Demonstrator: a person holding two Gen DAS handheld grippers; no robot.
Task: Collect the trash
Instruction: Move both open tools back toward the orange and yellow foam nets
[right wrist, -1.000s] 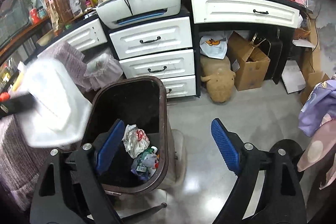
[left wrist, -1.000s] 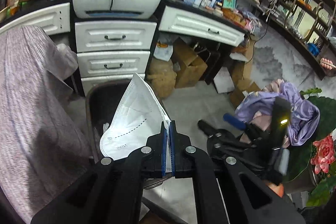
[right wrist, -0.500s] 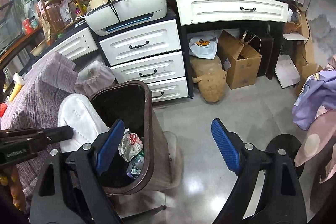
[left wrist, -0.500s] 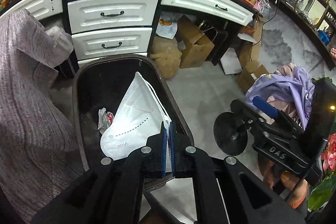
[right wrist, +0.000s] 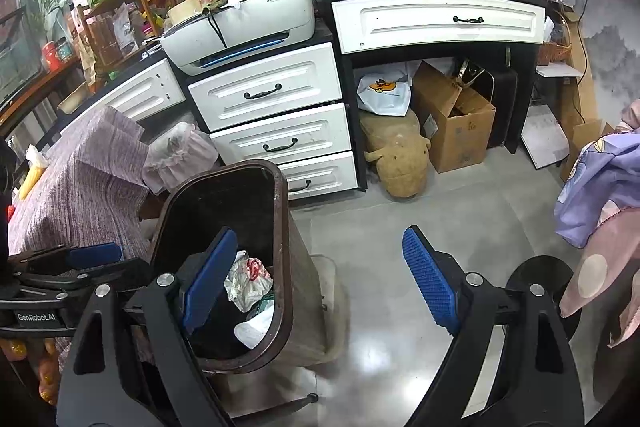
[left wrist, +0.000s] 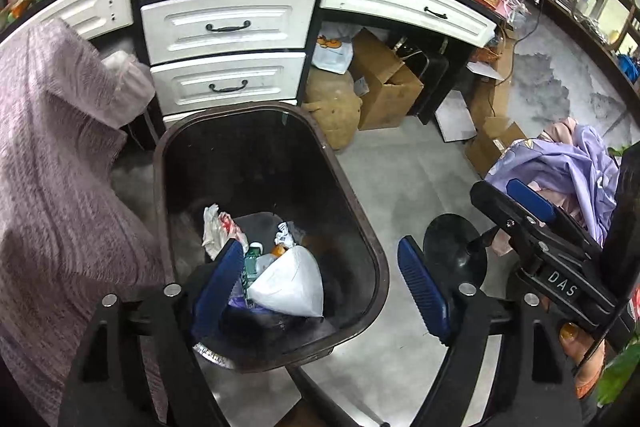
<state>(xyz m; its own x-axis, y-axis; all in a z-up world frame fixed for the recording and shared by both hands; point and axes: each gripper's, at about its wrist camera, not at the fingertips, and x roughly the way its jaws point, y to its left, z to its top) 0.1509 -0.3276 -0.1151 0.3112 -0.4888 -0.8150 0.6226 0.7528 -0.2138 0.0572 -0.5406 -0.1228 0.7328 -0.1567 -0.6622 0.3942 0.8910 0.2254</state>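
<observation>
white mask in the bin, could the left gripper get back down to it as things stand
Probably yes. The left gripper hangs right over the open bin, its jaws opening with nothing between them, and the white mask lies on top of the other trash, uncovered. Only the depth of the bin's walls might crowd the fingers.

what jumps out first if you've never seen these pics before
The dark brown trash bin in the middle of the floor draws the eye, with a white face mask lying on the rubbish inside it. The left gripper hangs over the bin, its jaws opening with nothing between them. Behind stands a white drawer unit with a printer on top, on a cluttered desk.
</observation>
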